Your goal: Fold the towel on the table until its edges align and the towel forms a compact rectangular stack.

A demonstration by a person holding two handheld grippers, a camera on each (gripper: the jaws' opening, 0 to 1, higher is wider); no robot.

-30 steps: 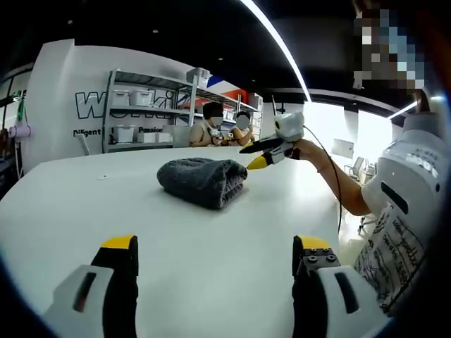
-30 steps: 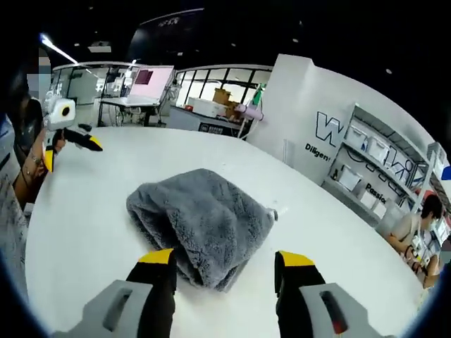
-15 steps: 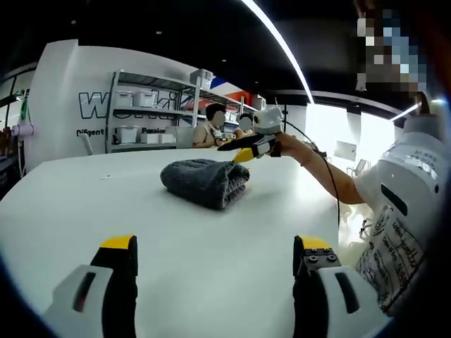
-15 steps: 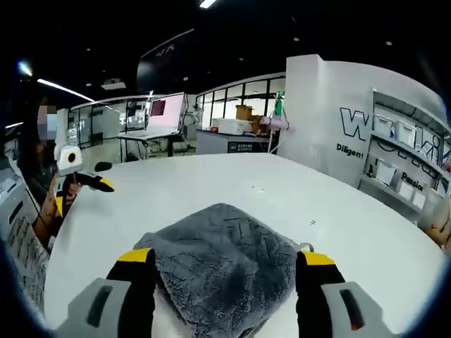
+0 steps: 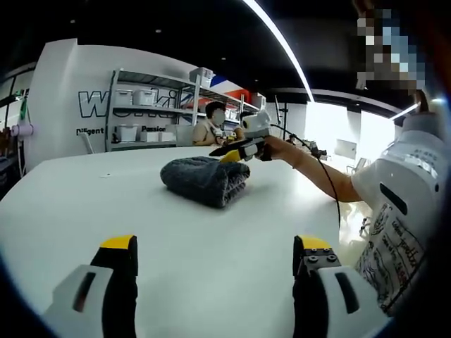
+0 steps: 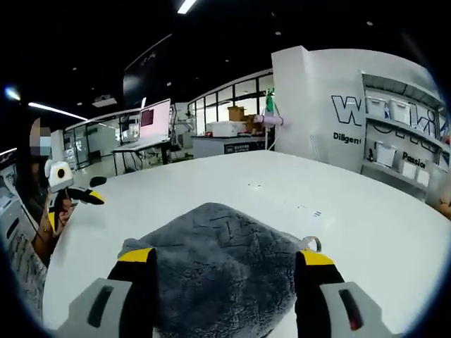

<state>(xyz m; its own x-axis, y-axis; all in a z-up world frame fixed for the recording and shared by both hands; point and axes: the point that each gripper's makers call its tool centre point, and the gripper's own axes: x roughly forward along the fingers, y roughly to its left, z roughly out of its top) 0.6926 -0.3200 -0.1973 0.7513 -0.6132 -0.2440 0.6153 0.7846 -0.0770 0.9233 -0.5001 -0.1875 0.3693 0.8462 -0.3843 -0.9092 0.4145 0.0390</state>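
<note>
A grey fluffy towel (image 5: 204, 180) lies folded in a thick bundle on the white table (image 5: 84, 204). My left gripper (image 5: 215, 245) is open, low over the table's near part and well short of the towel, with nothing between its jaws. From the right comes my right gripper (image 5: 224, 153), open, hovering at the towel's far top edge. In the right gripper view the towel (image 6: 218, 246) lies close under my right gripper (image 6: 225, 258), one jaw standing at each side of it, and the left gripper (image 6: 74, 210) is open at the far left.
Metal shelves with white bins (image 5: 141, 113) stand against the wall behind the table. Two people (image 5: 215, 127) sit past the far edge. A desk with a monitor (image 6: 155, 121) stands beyond the table. The person's forearm (image 5: 317, 169) reaches in from the right.
The right gripper has travelled left and closer over the towel, so the towel sits nearer between its jaws. The left gripper and the towel have stayed put.
</note>
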